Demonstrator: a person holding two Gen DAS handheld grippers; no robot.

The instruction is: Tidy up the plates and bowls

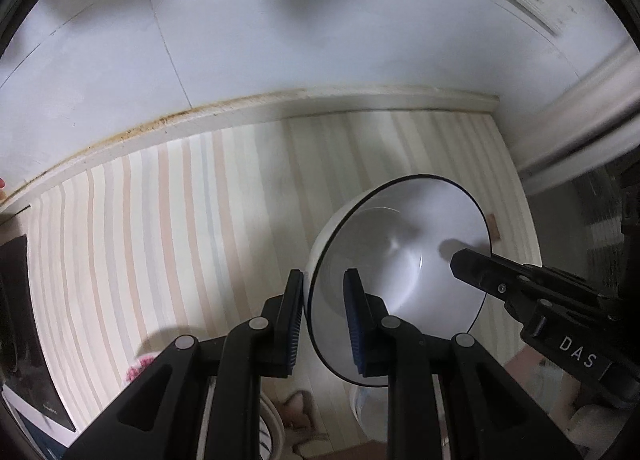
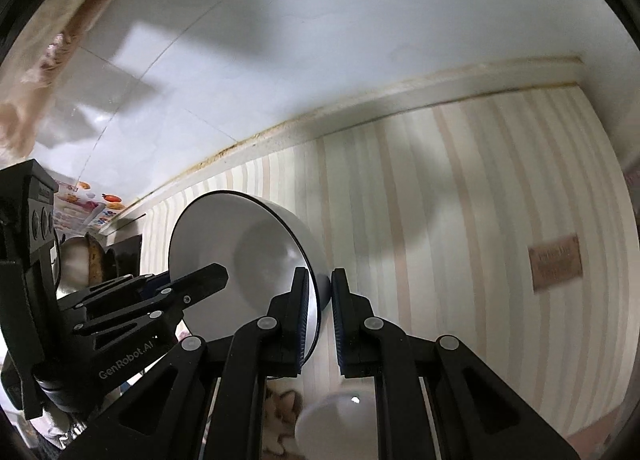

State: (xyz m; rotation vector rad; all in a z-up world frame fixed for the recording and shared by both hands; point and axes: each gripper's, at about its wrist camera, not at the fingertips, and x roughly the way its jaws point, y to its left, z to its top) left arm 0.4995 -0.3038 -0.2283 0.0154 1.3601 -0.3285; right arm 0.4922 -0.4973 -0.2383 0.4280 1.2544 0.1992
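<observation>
A white bowl (image 1: pixel 404 260) with a thin dark rim is held up in the air, tilted on its side, in front of a striped wall. My left gripper (image 1: pixel 324 324) is shut on its near rim, one pad inside and one outside. My right gripper (image 2: pixel 320 320) is shut on the opposite rim of the same bowl (image 2: pixel 248 244). The right gripper's finger (image 1: pixel 480 268) shows reaching into the bowl in the left wrist view. The left gripper's finger (image 2: pixel 200 280) shows inside the bowl in the right wrist view.
The striped wall (image 1: pixel 180 220) and a white ceiling (image 1: pixel 240 40) fill the background. A second white bowl (image 2: pixel 340 420) lies blurred below. A dark stovetop (image 1: pixel 20 320) is at the far left. A small brown sign (image 2: pixel 556 264) hangs on the wall.
</observation>
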